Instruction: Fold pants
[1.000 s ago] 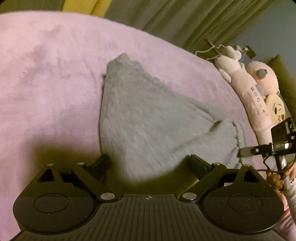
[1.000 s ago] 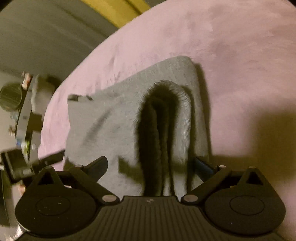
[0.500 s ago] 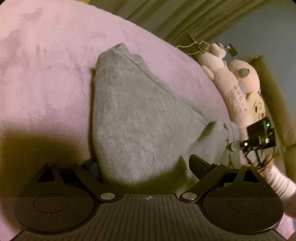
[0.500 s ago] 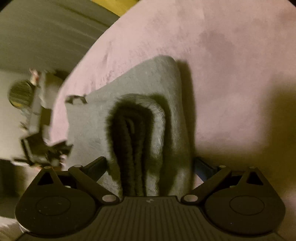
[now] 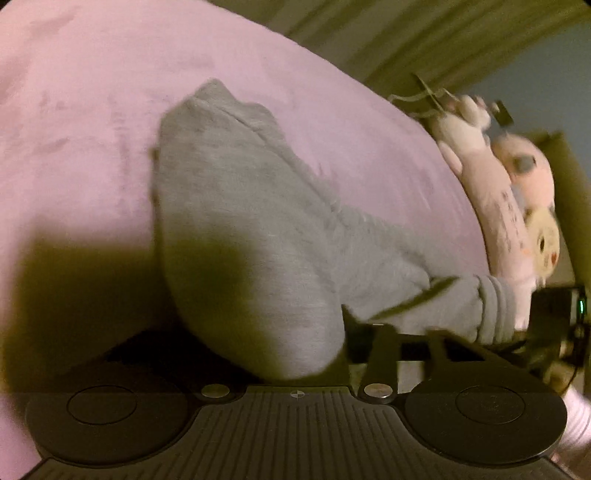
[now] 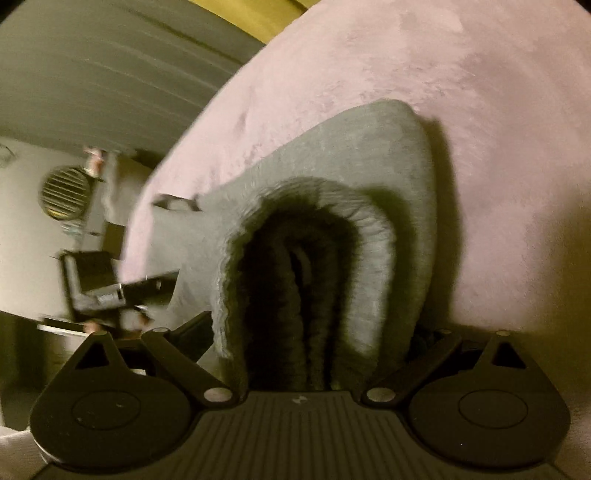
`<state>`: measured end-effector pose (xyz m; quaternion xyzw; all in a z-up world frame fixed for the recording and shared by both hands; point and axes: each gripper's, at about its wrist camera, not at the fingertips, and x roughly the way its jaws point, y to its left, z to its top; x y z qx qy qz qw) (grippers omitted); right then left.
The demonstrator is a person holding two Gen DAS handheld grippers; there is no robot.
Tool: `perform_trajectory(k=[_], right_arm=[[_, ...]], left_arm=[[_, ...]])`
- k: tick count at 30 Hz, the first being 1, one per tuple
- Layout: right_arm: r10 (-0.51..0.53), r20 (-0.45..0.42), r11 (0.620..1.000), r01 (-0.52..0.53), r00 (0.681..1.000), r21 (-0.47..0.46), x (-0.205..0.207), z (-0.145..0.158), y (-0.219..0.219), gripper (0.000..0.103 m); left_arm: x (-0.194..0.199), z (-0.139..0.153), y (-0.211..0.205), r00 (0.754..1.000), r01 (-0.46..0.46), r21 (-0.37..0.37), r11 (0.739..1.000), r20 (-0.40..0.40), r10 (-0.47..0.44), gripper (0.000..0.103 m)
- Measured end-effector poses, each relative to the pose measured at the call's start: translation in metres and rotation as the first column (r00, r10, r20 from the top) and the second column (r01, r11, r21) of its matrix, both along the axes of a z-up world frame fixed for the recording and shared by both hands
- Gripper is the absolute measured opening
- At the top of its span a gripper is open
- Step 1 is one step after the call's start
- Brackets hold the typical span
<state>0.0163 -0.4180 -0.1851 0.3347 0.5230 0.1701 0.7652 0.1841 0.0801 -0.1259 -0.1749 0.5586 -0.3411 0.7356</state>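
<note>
Containers: none that you can see in either view.

Surface: a pink plush bedcover (image 5: 92, 122) fills most of both frames. On it lie your grey knit pants (image 5: 243, 221), folded, running from upper centre toward the lower middle of the left view; in the right view the ribbed waistband gapes open, dark inside, at centre. Pink and yellow stuffed toys (image 5: 517, 206) sit at the right edge of the left view. Olive curtains (image 5: 424, 33) hang across the top.

Claws: your left gripper (image 5: 280, 354) is closing, a bulge of the pants between its jaws; pad contact is blurred, so you cannot tell if it grips. Your right gripper (image 6: 314, 339) stands wide, waistband between the jaws, the pads hidden by cloth; cannot tell.
</note>
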Motion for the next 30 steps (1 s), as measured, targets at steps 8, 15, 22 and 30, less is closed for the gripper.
perform_trajectory(k=[8,15,22,30], right_arm=[[-0.006,0.078,0.997,0.012,0.997,-0.075,0.004,0.042,0.023,0.059],[-0.030,0.205,0.997,0.045,0.978,-0.069,0.049,0.079,0.020,0.058],[-0.161,0.197,0.952,0.204,0.967,-0.226,0.114,0.069,0.008,0.081],[-0.234,0.388,0.967,0.256,0.891,-0.004,0.051,0.116,0.006,0.100]], left_arm=[[-0.008,0.049,-0.002,0.989,-0.002,-0.020,1.000,0.145,0.005,0.033],[0.047,0.069,0.020,0.968,-0.134,-0.062,0.989,0.205,0.144,0.043],[0.067,0.046,0.064,0.917,-0.381,0.104,0.919,0.170,0.361,0.061],[-0.012,0.058,0.030,0.939,-0.212,0.032,0.977,0.284,0.194,0.087]])
